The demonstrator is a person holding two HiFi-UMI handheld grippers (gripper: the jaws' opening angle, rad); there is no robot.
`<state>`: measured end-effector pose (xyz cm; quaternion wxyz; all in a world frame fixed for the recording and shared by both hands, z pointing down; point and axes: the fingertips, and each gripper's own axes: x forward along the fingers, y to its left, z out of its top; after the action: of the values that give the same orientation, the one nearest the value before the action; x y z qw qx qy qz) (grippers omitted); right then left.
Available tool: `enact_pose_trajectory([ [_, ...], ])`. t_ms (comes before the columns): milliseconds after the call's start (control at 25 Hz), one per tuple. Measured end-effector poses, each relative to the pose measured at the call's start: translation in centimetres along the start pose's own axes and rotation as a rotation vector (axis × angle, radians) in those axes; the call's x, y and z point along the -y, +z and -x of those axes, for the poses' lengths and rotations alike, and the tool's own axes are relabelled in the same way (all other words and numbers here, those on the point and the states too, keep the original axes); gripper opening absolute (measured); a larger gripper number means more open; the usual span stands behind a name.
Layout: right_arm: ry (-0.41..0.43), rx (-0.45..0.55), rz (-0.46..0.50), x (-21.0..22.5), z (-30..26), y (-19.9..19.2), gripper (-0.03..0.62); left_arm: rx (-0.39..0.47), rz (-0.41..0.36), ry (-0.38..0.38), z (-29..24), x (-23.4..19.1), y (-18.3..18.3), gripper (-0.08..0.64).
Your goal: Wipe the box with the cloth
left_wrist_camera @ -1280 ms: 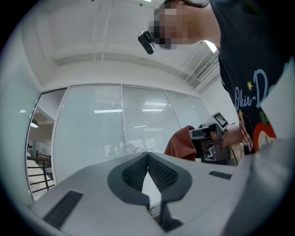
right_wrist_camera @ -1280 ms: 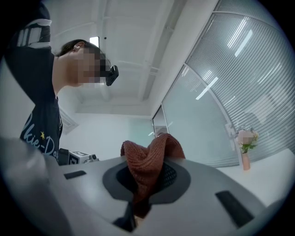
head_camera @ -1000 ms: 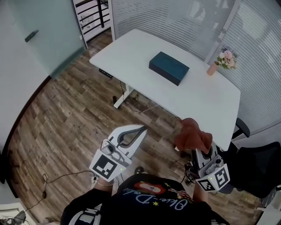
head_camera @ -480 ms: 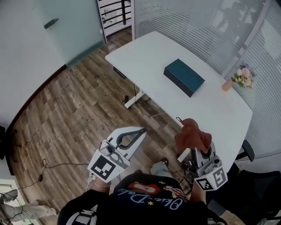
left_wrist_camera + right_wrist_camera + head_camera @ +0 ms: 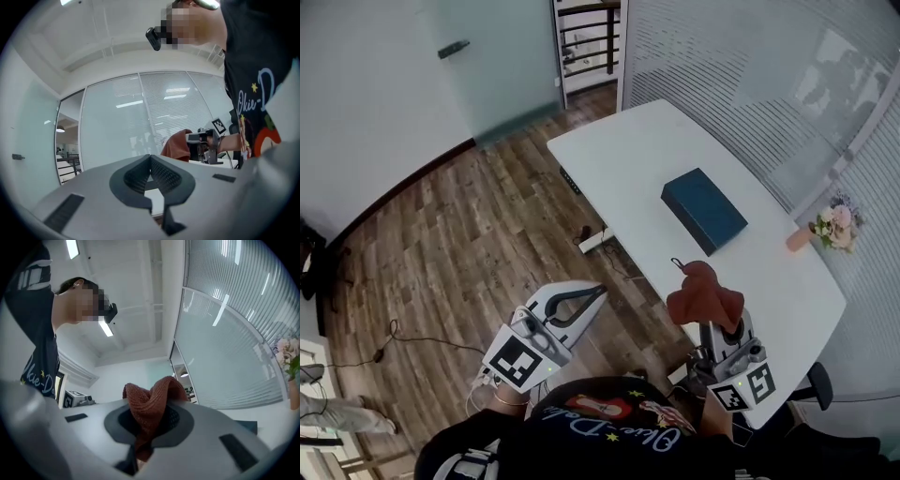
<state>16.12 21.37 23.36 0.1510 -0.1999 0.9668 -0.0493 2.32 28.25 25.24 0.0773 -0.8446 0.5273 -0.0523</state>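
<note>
A dark teal box (image 5: pixel 704 210) lies flat on the white table (image 5: pixel 636 155) ahead of me, well beyond both grippers. My right gripper (image 5: pixel 709 314) is shut on a rust-brown cloth (image 5: pixel 703 295), bunched above its jaws near the table's near edge. The same cloth (image 5: pixel 152 404) fills the jaws in the right gripper view, and the box (image 5: pixel 246 426) shows as a dark sliver low at right. My left gripper (image 5: pixel 598 292) is shut with nothing in it, held over the wooden floor left of the table. In the left gripper view the jaws of this left gripper (image 5: pixel 150 158) meet at the tips, and the cloth (image 5: pixel 176 144) shows beyond.
A small vase of pink flowers (image 5: pixel 828 228) stands at the table's far right edge. Glass partitions with blinds (image 5: pixel 769 84) run behind the table. Cables (image 5: pixel 394 337) lie on the wood floor at left, and a power strip (image 5: pixel 595 241) lies under the table.
The view has swung round: table and box now sit further right and lower in the picture. Both grippers keep their hold and their places relative to me.
</note>
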Motion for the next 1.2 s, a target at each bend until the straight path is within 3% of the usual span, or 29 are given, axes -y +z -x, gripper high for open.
enact_pose_trajectory([
  [320,0.021,0.004,-0.007,5.2,0.4,0.7,0.026,0.011,0.011,0.021,-5.2,0.2,0.5,0.003],
  [720,-0.027,-0.002,0.039,11.4,4.3,1.9,0.026,0.037,0.036,-0.035,-13.0,3.1,0.2,0.003],
  [960,-0.121,0.012,0.009,14.8,6.7,1.7,0.026,0.034,0.001,-0.127,-17.3,4.4,-0.4,0.003],
  [1040,-0.160,0.014,0.005,16.0,7.1,1.6,0.026,0.037,-0.044,-0.179,-18.8,4.3,-0.7,0.003],
  [1200,-0.271,0.040,0.019,18.6,7.1,1.7,0.026,0.044,-0.008,-0.238,-22.2,2.2,-1.6,0.003],
])
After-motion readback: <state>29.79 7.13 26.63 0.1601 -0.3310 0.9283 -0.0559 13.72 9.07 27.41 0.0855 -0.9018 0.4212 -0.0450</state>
